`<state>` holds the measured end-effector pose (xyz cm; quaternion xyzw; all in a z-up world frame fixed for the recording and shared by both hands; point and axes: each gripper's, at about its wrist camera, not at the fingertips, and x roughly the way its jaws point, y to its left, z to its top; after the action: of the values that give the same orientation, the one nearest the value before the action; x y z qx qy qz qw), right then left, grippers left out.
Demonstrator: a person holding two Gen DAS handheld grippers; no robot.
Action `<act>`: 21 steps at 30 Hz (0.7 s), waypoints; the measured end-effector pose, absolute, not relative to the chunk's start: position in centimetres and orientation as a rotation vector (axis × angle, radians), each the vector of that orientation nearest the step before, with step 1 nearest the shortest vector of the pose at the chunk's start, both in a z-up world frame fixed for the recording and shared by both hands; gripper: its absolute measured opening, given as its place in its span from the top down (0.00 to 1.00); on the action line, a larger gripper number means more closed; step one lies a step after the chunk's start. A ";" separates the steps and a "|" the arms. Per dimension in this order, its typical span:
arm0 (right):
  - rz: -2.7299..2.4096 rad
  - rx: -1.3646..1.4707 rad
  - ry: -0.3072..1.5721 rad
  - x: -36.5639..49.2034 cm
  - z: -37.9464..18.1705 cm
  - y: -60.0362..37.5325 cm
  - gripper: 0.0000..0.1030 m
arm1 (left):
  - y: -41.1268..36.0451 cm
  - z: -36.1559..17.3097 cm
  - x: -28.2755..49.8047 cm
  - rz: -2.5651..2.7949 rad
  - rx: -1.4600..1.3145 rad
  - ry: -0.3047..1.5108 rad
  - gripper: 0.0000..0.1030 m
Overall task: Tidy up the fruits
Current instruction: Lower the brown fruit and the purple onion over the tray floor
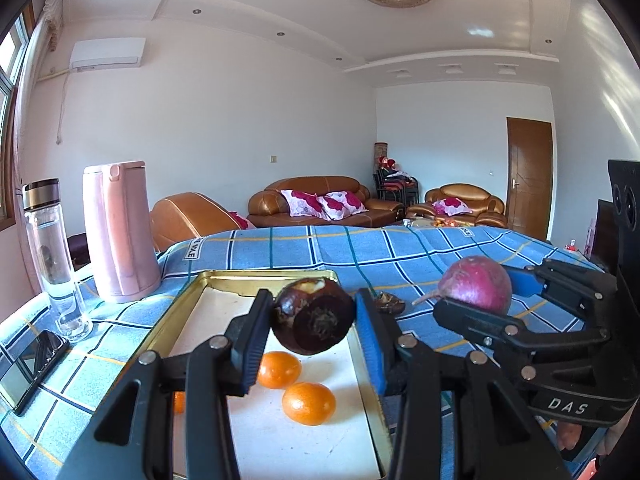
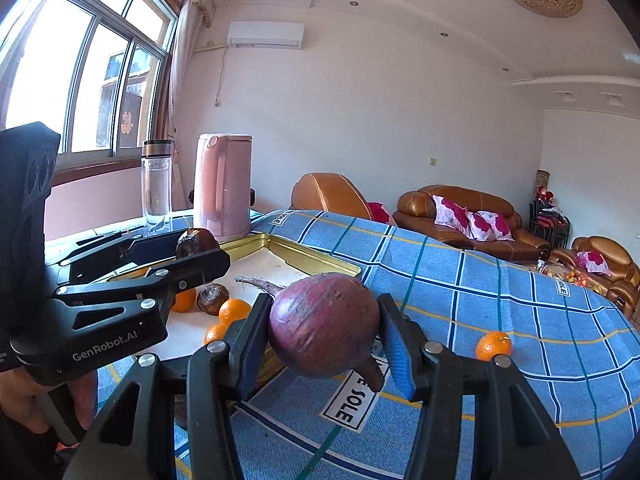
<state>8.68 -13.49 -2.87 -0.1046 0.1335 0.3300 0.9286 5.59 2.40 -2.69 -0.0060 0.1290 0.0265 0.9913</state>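
Observation:
My left gripper (image 1: 314, 312) is shut on a dark brown round fruit (image 1: 316, 316), held just above the gold-rimmed tray (image 1: 256, 280). Two oranges (image 1: 279, 369) (image 1: 309, 403) lie on the tray's white floor below it. In the right wrist view the tray (image 2: 320, 264) also holds another dark fruit (image 2: 213, 298). My right gripper (image 2: 324, 320) is shut on a purple-red beet (image 2: 324, 324), hanging over the blue checked cloth just right of the tray. A lone orange (image 2: 493, 345) rests on the cloth further right. A small dark fruit (image 1: 390, 302) lies beside the tray's right rim.
A pink kettle (image 1: 120, 232) and a glass bottle (image 1: 52, 252) stand at the table's far left corner. A phone (image 1: 32, 368) lies near the left edge. The blue cloth (image 2: 500, 300) stretches right and away. Brown sofas stand beyond the table.

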 end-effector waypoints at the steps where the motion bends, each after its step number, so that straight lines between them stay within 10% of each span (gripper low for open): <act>1: 0.680 -0.218 0.272 8.6 -2.8 -13.2 0.47 | 2.7 -2.7 5.5 0.058 -0.014 0.259 0.58; 21: 0.786 -0.302 0.299 7.8 -3.5 -6.6 0.47 | 8.3 -3.7 4.9 0.166 -0.037 0.327 0.58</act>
<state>7.80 -6.60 -3.45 -0.1460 0.1443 0.3802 0.9018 4.89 8.30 -3.73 -0.0186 0.1626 0.0826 0.9831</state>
